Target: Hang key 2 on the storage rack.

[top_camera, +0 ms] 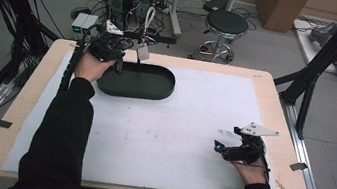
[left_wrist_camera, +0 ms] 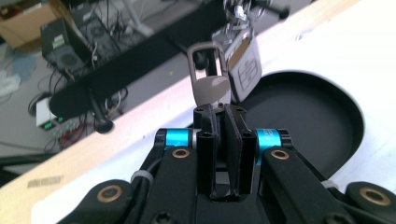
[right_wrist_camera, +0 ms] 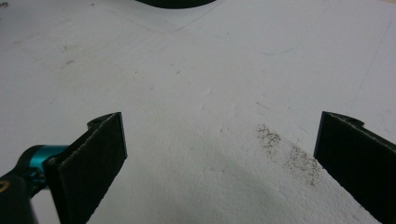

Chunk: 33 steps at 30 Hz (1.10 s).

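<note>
- High view: the left claw (top_camera: 123, 55) holds a key (top_camera: 143, 53) at the far-left end of the black tray (top_camera: 156, 92), above its rim, on the white mat (top_camera: 177, 126) that covers the worktop (top_camera: 268, 89).
- Left gripper view: the jaws are pressed together on the key's flat metal head (left_wrist_camera: 212, 91); a tag (left_wrist_camera: 245, 63) and ring hang just beyond it, over the tray's hollow (left_wrist_camera: 303, 121).
- Right claw (top_camera: 224, 151): rests low over the mat at the near right, well apart from the tray. In the right gripper view its jaws stand spread wide with bare mat (right_wrist_camera: 210, 140) between them.
- Step in hand, as judged: set the key into the tray.
- Carry the claw further over the hollow so that key, ring and tag all clear the rim.
- Lower before release; a drop from height may let the key bounce or slide out.
- Spread the jaws only once the tag touches the tray floor.
- Lift straight up so that the ring does not snag a jaw.
- Keep the right claw clear of the tray.
</note>
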Each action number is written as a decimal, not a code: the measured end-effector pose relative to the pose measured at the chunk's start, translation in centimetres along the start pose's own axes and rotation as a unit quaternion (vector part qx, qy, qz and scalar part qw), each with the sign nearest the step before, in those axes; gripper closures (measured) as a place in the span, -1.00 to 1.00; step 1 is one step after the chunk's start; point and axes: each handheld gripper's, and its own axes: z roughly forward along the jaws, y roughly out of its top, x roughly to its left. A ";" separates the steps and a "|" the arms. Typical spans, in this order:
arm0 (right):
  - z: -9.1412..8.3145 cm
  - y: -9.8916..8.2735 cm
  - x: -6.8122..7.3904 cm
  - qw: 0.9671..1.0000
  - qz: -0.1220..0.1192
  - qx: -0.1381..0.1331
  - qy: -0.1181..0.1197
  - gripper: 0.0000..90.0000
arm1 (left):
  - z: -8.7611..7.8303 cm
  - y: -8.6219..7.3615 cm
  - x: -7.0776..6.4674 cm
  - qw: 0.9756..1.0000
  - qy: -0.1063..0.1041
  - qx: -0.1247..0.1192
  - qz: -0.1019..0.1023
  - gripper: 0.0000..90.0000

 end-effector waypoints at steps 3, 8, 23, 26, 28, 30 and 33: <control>0.0 0.0 0.0 1.000 -0.001 0.000 0.001 -0.96 | 0.6 0.0 -0.2 1.000 0.001 -0.004 -0.017 0.85; 0.0 0.0 0.0 1.000 0.000 0.000 0.002 -0.96 | 1.4 0.0 -0.1 1.000 -0.004 -0.011 -0.029 0.85; 0.2 0.0 0.1 1.000 -0.003 0.004 0.004 -0.96 | 2.6 -0.2 0.4 0.999 0.008 -0.029 -0.036 0.84; 0.1 0.0 0.1 1.000 -0.003 0.004 0.003 -0.96 | 3.0 -0.3 0.3 0.999 0.013 -0.035 -0.034 0.84; 0.2 0.0 0.1 1.000 -0.003 0.005 0.003 -0.96 | 3.2 -0.3 0.3 0.999 0.016 -0.037 -0.033 0.84; 0.2 0.0 0.1 1.000 -0.002 0.005 0.004 -0.96 | 3.4 -0.3 0.4 0.998 0.016 -0.039 -0.039 0.83; 0.3 0.0 0.2 1.000 -0.006 0.009 0.006 -0.96 | 3.3 -0.3 0.5 0.998 0.015 -0.038 -0.055 0.64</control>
